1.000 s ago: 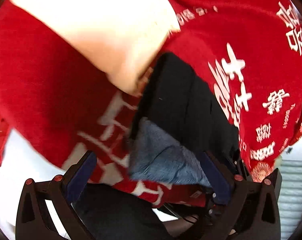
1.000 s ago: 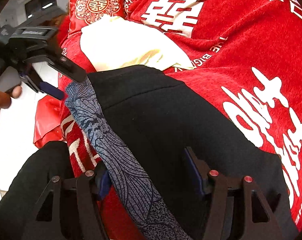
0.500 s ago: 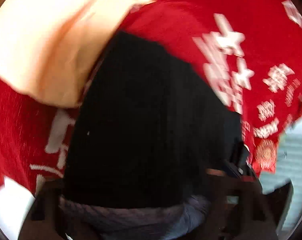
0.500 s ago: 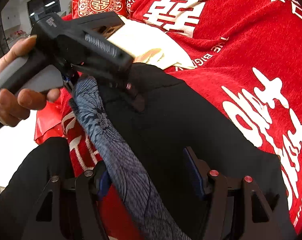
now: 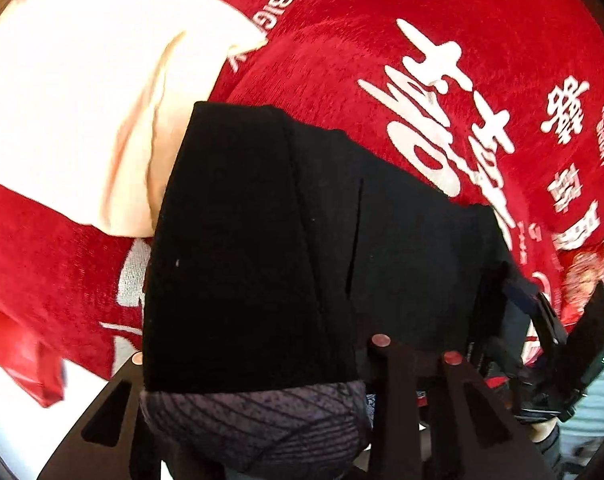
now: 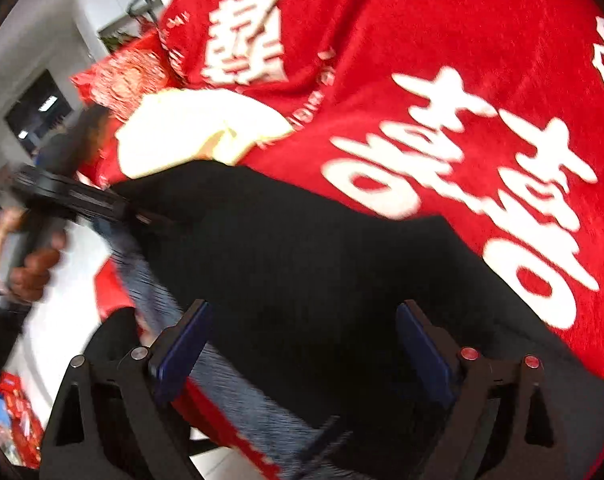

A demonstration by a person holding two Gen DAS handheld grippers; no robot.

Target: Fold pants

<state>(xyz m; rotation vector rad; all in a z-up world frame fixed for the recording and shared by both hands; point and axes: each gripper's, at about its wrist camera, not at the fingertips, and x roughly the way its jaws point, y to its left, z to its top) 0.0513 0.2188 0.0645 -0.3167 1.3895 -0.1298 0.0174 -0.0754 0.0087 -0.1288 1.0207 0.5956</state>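
— What is the left gripper (image 5: 258,376) doing?

— It points steeply downward with its jaws closing, and cloth is caught between them. From the right wrist camera its dark body shows at the far left, carried by the person's left hand (image 6: 30,268), whose fingers wrap the grey handle.

— And the right gripper (image 6: 302,344)?

— Its jaws are opening. The two blue pads (image 6: 180,346) stand wide apart, tilted down, with cloth lying between them but neither pad pressing on it. From the left wrist camera it appears at the right edge, blurred.
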